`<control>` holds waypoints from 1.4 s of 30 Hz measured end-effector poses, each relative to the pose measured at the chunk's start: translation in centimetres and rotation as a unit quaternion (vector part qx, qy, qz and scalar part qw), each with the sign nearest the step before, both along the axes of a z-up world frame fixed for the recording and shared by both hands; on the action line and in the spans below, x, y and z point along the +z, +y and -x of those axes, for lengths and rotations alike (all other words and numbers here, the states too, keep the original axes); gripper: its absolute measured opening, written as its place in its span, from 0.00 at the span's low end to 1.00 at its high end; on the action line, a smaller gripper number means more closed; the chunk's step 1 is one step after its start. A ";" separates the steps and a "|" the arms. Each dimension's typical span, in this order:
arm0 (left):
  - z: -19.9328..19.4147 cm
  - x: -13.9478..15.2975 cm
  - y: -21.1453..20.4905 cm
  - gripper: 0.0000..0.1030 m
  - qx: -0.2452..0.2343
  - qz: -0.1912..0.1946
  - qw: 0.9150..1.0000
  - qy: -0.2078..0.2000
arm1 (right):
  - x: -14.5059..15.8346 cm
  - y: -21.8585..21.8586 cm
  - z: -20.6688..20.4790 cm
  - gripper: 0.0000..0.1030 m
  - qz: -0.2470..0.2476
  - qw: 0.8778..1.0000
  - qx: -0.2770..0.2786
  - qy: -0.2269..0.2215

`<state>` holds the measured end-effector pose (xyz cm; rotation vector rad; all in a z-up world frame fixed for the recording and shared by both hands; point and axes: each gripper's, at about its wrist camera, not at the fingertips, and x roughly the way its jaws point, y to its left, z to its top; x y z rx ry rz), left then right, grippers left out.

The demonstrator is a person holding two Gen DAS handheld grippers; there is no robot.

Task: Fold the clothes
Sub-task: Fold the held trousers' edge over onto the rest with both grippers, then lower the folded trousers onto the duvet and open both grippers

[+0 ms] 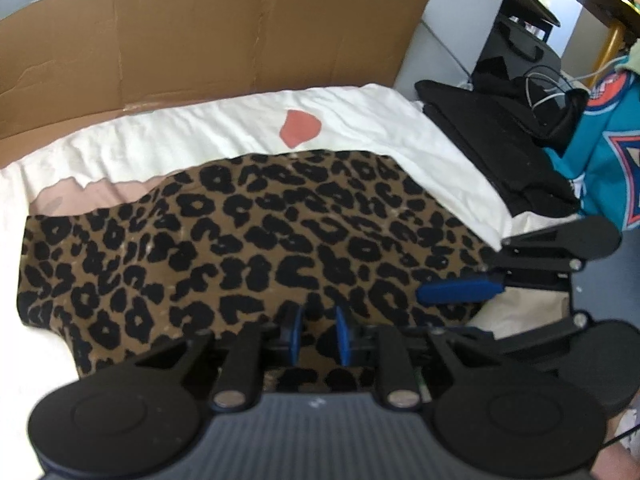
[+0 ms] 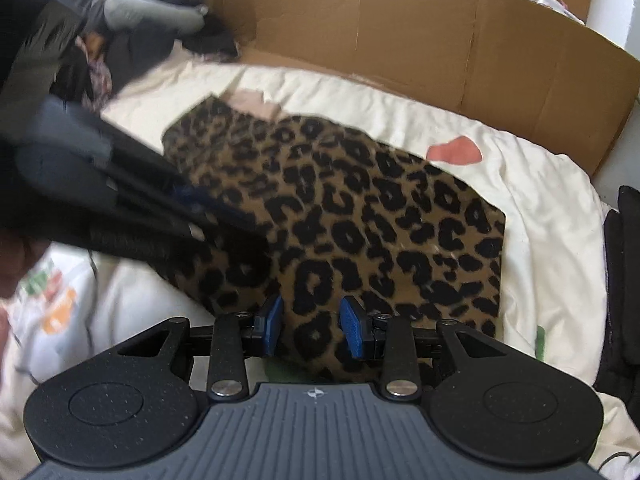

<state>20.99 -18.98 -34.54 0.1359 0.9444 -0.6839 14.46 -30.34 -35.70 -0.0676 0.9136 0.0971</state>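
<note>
On the white bedding before the cardboard, the leopard garment lies flat as I hover my left gripper and right gripper, both parted and empty, over its near hem; soft, light and limp, I judge, best pinched at corners.

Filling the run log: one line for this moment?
stage: folding | item: leopard-print garment flat on white bedding | left tool open | right tool open

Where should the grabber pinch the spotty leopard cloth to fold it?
Probably the near hem of the leopard cloth, coming in low from the near side. That edge lies flat and free on the white bedding, right under the open right gripper.
</note>
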 end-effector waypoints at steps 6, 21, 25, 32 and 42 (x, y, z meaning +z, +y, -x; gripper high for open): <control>-0.9 -0.2 1.2 0.19 0.018 0.001 1.000 0.006 | -0.7 -2.4 0.7 0.36 0.020 1.000 -0.019 0.007; 0.9 0.0 4.7 0.19 0.045 -0.025 0.998 0.020 | 1.8 -5.1 2.4 0.36 0.005 0.996 -0.087 -0.010; 2.0 0.8 4.8 0.19 0.039 -0.019 0.999 0.013 | 1.7 -3.8 2.6 0.36 -0.008 0.998 -0.069 -0.007; 3.2 0.7 2.5 0.19 0.003 0.002 1.000 0.021 | 1.1 -1.8 2.7 0.36 -0.019 0.999 -0.048 0.002; 2.9 -1.3 2.6 0.16 0.001 -0.032 0.999 0.023 | -0.8 -2.0 2.5 0.30 -0.001 0.998 -0.049 0.032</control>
